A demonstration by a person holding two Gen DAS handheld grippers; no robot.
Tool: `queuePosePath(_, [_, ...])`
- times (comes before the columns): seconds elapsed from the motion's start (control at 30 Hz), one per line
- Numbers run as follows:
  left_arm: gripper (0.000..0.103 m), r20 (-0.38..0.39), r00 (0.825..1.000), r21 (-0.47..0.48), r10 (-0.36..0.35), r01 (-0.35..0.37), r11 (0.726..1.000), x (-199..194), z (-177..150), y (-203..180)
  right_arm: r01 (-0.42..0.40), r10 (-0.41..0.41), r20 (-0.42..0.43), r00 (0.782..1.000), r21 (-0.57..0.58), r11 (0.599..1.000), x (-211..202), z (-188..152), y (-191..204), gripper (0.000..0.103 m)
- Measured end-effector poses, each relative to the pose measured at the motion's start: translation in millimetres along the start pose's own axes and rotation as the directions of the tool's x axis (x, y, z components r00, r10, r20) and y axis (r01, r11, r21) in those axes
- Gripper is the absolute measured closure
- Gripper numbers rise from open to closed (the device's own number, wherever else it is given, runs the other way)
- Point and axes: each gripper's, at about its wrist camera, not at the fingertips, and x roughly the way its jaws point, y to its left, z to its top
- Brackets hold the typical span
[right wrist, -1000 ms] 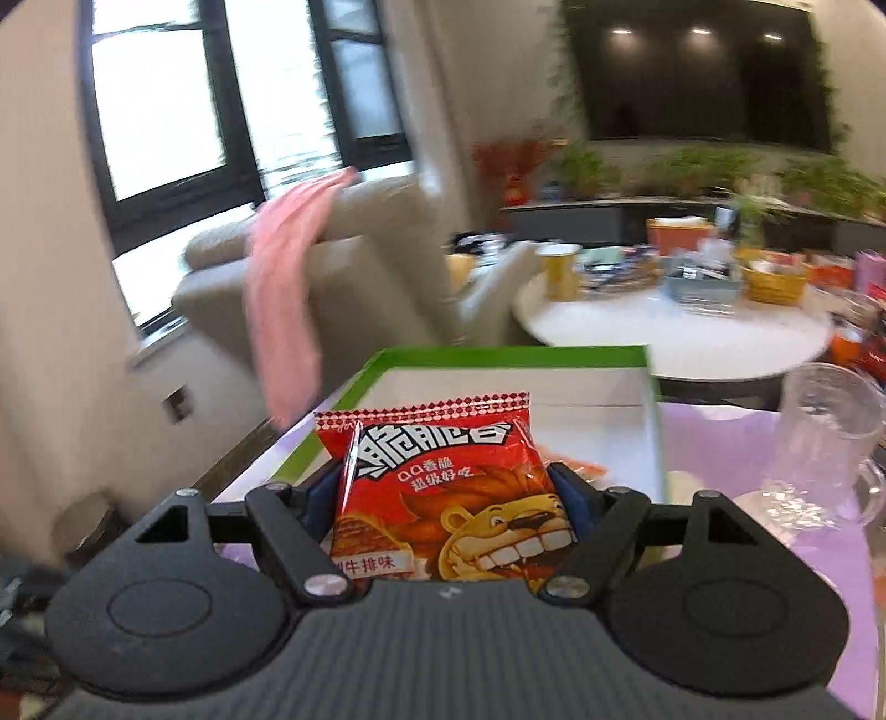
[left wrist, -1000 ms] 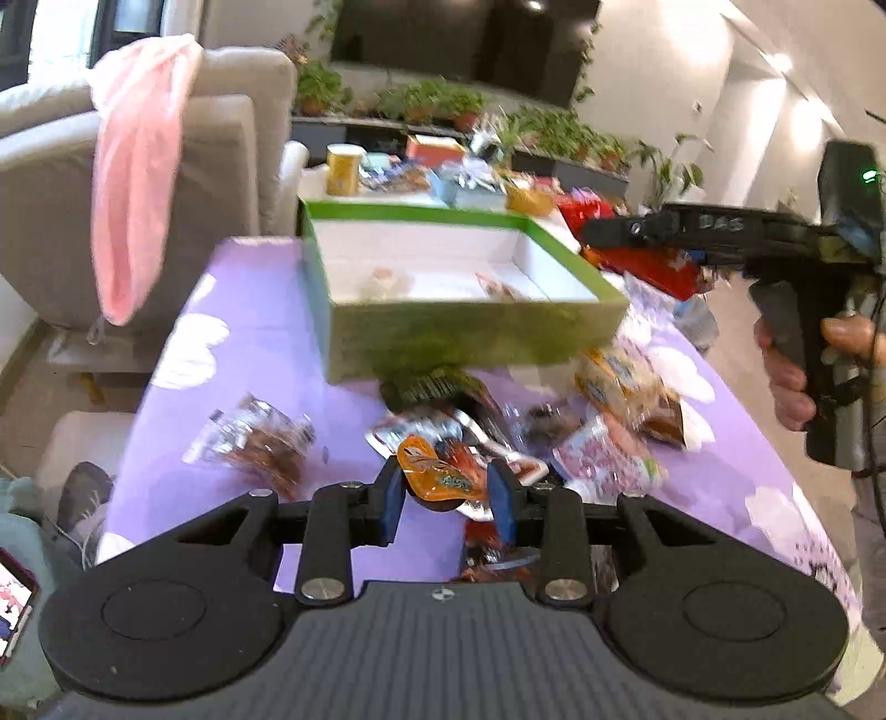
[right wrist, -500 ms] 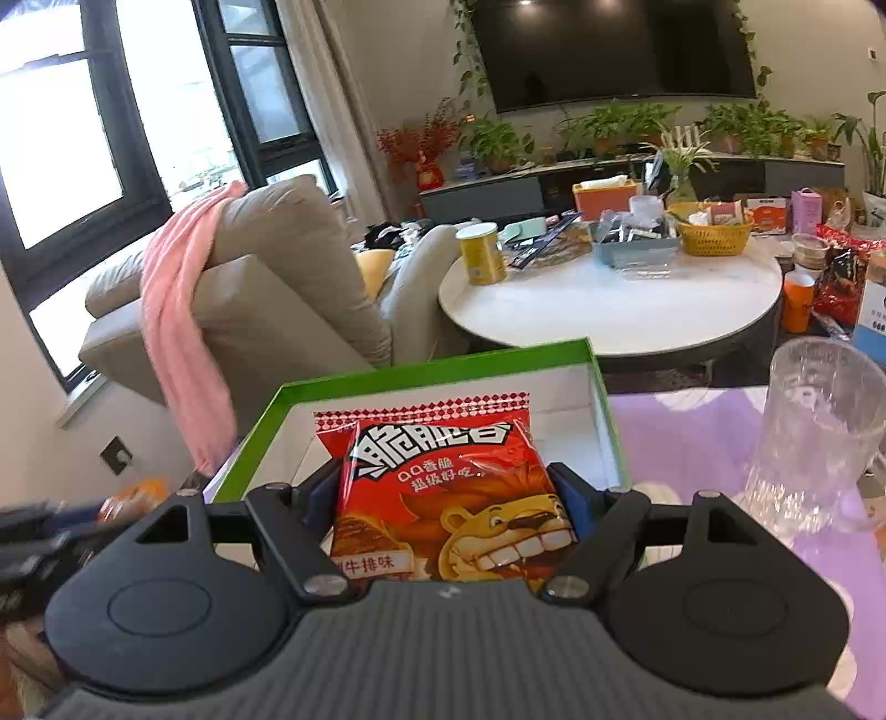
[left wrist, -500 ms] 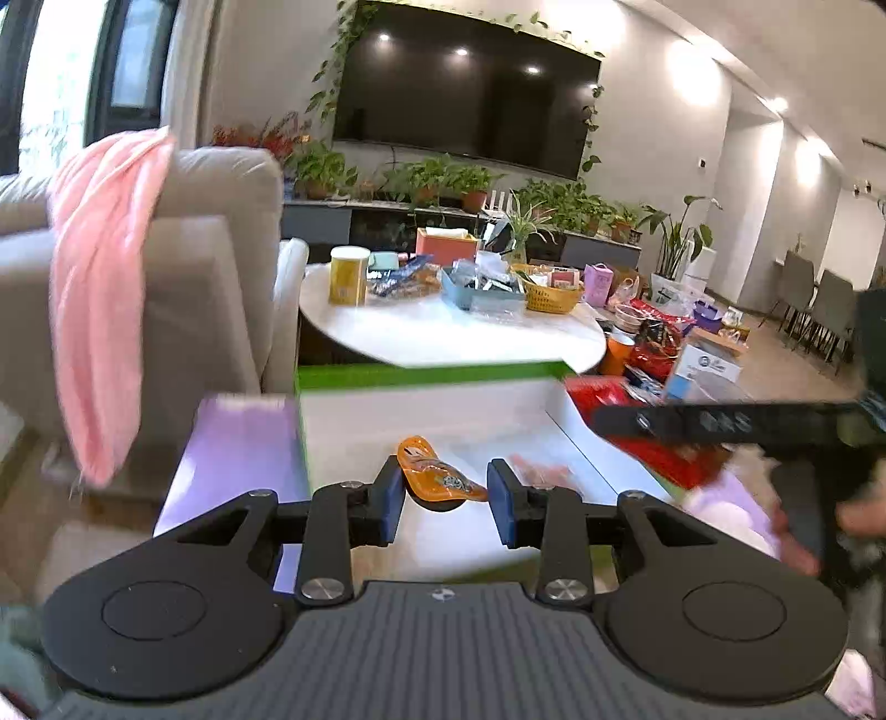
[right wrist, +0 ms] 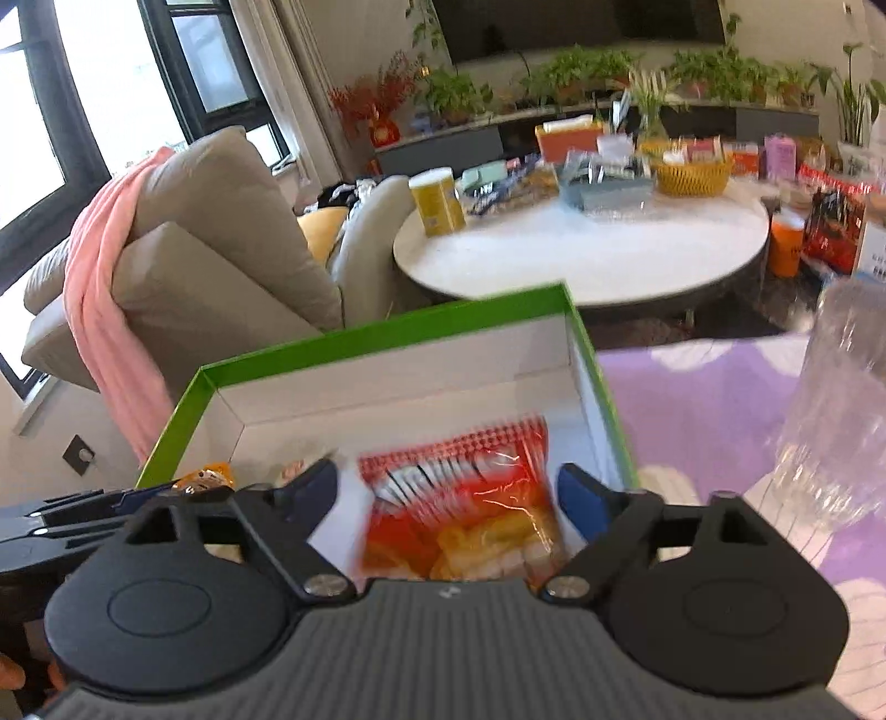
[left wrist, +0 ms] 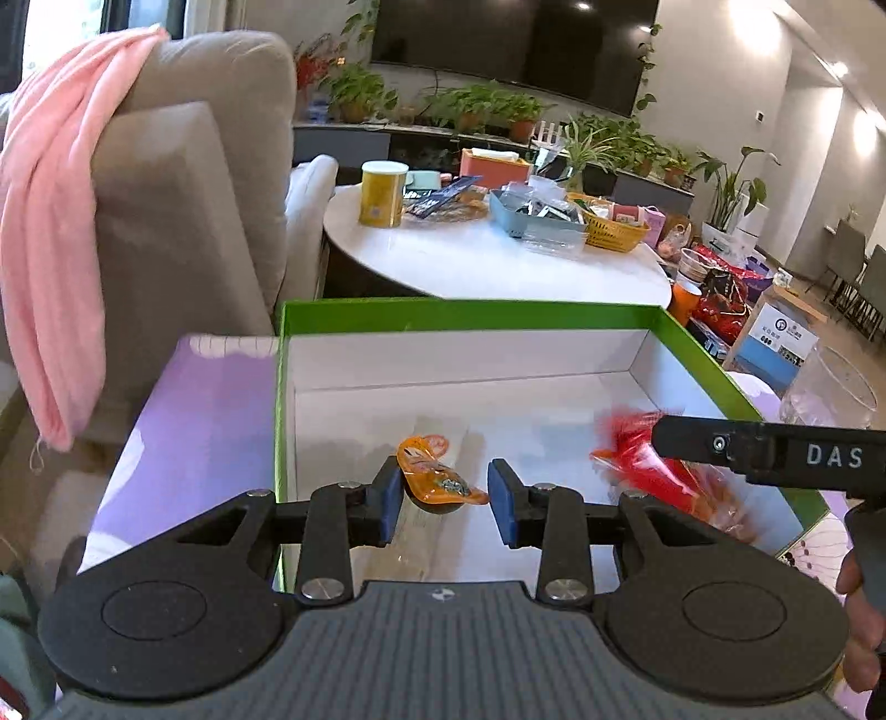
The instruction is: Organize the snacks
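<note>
So my work surface is a table with a purple floral cloth (left wrist: 199, 443). Sitting right on it is the green-rimmed box (left wrist: 470, 314) with a white inside, and a clear glass pitcher (right wrist: 836, 432) on the cloth off the box's right side. Behind that I can see a round white table (left wrist: 498, 266) with a yellow can (left wrist: 382, 194), a blue-grey tray (left wrist: 531, 221) and a yellow basket (left wrist: 614, 235) on it.

A beige armchair (left wrist: 183, 210) stands at the left with a pink cloth (left wrist: 50, 232) draped over its back. Behind it, a round white table (left wrist: 487, 260) carries a yellow canister (left wrist: 383, 194), a blue-grey tray (left wrist: 537, 219) and a yellow woven basket (left wrist: 614, 232). Potted plants (left wrist: 487, 111) line a dark console under a wall-mounted television (left wrist: 515, 44). A clear glass pitcher (right wrist: 836, 432) sits on the lilac tablecloth (right wrist: 698, 410)
</note>
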Motion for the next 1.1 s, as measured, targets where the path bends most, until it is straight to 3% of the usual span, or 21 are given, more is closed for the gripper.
queuePosePath(0.07, [0.059,0.004,1.000,0.004,0.018,-0.018,1.000,-5.0,-1.9,0.5,-0.013,0.013,-0.005,1.000,0.003,1.000,0.0,-1.7,-0.1,0.037])
queuePosePath(0.37, [0.049,0.083,0.995,0.036,0.055,-0.058,0.998,-56.1,-8.6,-6.3,-0.023,0.024,0.044,0.999,-0.017,1.000,-35.7,-14.3,4.4,0.037])
queuePosePath(0.7, [0.046,-0.017,0.997,0.014,0.071,-0.071,0.997,-104.7,-60.2,-20.8,-0.043,0.053,0.075,0.996,-0.140,0.989,-91.0,-45.1,10.2,0.037])
queuePosePath(0.9, [0.039,-0.095,0.992,-0.048,0.079,-0.084,0.995,-111.9,-88.9,-23.6,-0.083,0.091,0.024,0.996,-0.234,0.969,-119.2,-83.8,14.6,0.037])
queuePosePath(1.1, [0.039,-0.115,0.989,-0.095,0.092,-0.104,0.990,-103.5,-96.8,-33.9,-0.079,0.071,-0.048,0.996,-0.175,0.981,-122.2,-110.7,7.3,0.037])
